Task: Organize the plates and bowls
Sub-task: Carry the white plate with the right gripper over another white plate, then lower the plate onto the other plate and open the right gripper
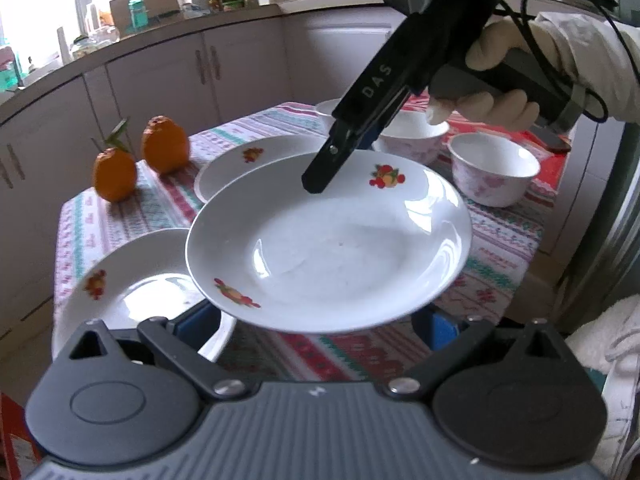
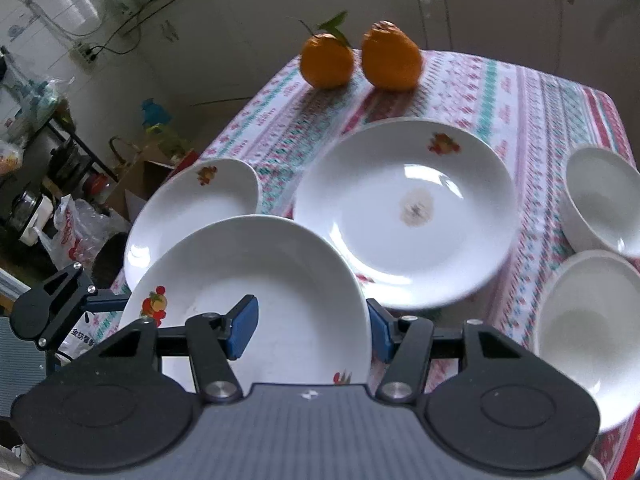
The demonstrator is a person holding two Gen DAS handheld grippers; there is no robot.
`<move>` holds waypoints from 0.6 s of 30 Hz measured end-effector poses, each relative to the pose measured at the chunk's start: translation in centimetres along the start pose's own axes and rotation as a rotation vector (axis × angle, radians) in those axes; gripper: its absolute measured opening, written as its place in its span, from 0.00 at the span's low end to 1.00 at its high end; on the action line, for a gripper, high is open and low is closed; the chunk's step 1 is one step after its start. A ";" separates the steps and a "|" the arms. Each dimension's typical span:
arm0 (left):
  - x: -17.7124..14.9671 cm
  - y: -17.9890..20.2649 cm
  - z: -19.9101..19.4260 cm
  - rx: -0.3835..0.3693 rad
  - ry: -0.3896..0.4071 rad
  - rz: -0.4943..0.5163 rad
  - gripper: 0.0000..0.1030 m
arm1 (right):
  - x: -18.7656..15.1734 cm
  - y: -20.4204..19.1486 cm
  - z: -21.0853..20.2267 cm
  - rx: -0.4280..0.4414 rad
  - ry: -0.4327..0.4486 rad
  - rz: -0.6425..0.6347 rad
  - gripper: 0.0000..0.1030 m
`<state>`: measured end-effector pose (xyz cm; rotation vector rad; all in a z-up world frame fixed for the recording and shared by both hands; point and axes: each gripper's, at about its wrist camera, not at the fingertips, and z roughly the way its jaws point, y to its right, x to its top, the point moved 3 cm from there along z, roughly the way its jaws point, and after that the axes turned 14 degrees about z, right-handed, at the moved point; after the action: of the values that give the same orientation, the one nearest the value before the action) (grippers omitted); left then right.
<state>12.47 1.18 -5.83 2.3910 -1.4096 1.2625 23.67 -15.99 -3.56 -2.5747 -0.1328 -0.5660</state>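
Note:
A white fruit-print plate [image 1: 328, 240] hangs above the table, held by my right gripper [image 1: 332, 168], which is shut on its far rim; the same plate [image 2: 256, 292] sits between the right gripper's pads [image 2: 244, 326]. My left gripper [image 1: 320, 320] lies under the plate's near rim with its jaws spread wide, apart from the plate. Two more fruit-print plates rest on the tablecloth: one at the near left [image 1: 132, 284], also in the right wrist view [image 2: 192, 216], and one further back [image 1: 256, 160], also in the right wrist view [image 2: 404, 212]. Three white bowls [image 1: 494, 168] stand at the right.
Two oranges [image 1: 140, 160] stand at the table's far left corner, also in the right wrist view [image 2: 360, 60]. A dark phone [image 1: 554, 140] lies at the far right edge. Kitchen cabinets [image 1: 160, 80] stand behind the table; clutter and bags [image 2: 72, 216] sit on the floor.

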 end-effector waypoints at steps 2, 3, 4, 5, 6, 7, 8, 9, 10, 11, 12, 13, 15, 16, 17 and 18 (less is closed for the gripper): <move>-0.2 -0.6 -0.3 0.013 -0.003 -0.007 0.98 | 0.6 -0.8 0.3 0.009 0.002 -0.013 0.62; -0.3 -1.0 -0.5 0.021 -0.004 -0.010 0.98 | 0.9 -1.2 0.6 0.012 0.002 -0.022 0.62; -0.4 -1.2 -0.7 0.028 -0.004 -0.013 0.98 | 1.2 -1.6 0.8 0.016 0.001 -0.026 0.62; -0.5 -1.5 -0.8 0.036 -0.007 -0.017 0.98 | 1.5 -1.9 1.0 0.021 -0.001 -0.032 0.62; -0.7 -1.8 -0.9 0.042 -0.011 -0.022 0.98 | 1.7 -2.3 1.3 0.026 -0.003 -0.038 0.62; -1.0 -2.1 -1.0 0.047 -0.012 -0.028 0.98 | 2.0 -2.7 1.6 0.030 -0.006 -0.041 0.62; -1.2 -2.4 -1.2 0.051 -0.014 -0.035 0.98 | 2.2 -3.1 1.9 0.034 -0.007 -0.047 0.62; -1.4 -2.7 -1.3 0.053 -0.016 -0.039 0.98 | 2.4 -3.4 2.1 0.037 -0.010 -0.053 0.62; -1.6 -3.0 -1.4 0.057 -0.019 -0.043 0.98 | 2.7 -3.9 2.5 0.041 -0.013 -0.059 0.62; -1.8 -3.2 -1.5 0.062 -0.021 -0.047 0.98 | 2.9 -4.1 2.8 0.043 -0.016 -0.064 0.62; -2.0 -3.5 -1.7 0.066 -0.025 -0.052 0.98 | 3.1 -4.6 3.2 0.046 -0.020 -0.071 0.62; -2.2 -3.7 -1.8 0.069 -0.027 -0.053 0.98 | 3.3 -4.9 3.5 0.048 -0.023 -0.077 0.62; -2.6 -4.2 -2.0 0.079 -0.031 -0.060 0.98 | 3.7 -5.7 4.1 0.054 -0.029 -0.087 0.62; -2.9 -4.4 -2.2 0.083 -0.033 -0.064 0.98 | 3.8 -6.0 4.4 0.056 -0.033 -0.094 0.62; -3.2 -4.7 -2.3 0.087 -0.035 -0.070 0.98 | 3.9 -6.4 4.7 0.057 -0.036 -0.101 0.62; -3.5 -5.0 -2.3 0.090 -0.038 -0.077 0.98 | 4.0 -6.7 5.0 0.059 -0.039 -0.107 0.62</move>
<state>14.03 7.44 -5.18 2.5141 -1.2835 1.2949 27.87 -7.74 -2.83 -2.5336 -0.2981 -0.5433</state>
